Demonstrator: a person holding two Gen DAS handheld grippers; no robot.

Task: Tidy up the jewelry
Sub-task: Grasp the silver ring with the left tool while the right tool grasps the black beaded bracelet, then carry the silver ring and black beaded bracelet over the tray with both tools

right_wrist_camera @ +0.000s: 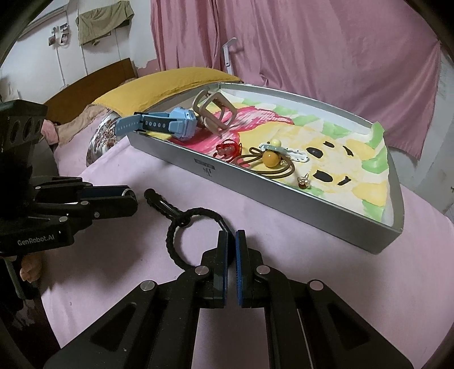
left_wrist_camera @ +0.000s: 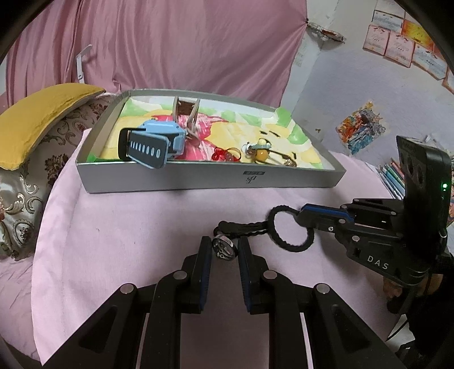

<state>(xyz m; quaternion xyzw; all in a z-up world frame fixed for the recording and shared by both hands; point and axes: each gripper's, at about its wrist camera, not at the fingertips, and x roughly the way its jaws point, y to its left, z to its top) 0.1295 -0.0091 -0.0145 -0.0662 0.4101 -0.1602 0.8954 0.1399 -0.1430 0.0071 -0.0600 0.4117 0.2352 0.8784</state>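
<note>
Left wrist view showed the left gripper point(left_wrist_camera: 224, 249) nearly closed on a silver ring point(left_wrist_camera: 223, 247) and the right gripper point(left_wrist_camera: 301, 216) pinched shut on a black braided cord loop point(left_wrist_camera: 289, 230); both likely needed carrying over into the grey tray point(left_wrist_camera: 210, 176).

Was home bedroom: pink bedsheet point(left_wrist_camera: 127, 232), yellow pillow point(left_wrist_camera: 42, 113), wooden headboard point(right_wrist_camera: 93, 82), pink curtain point(left_wrist_camera: 170, 42), certificates on wall point(left_wrist_camera: 403, 45), clothes hung up point(right_wrist_camera: 102, 24).

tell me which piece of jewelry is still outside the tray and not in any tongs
None. Only two pieces are outside the grey tray: the silver ring, pinched in the left tongs, and the black braided loop, gripped by the right tongs.
</note>
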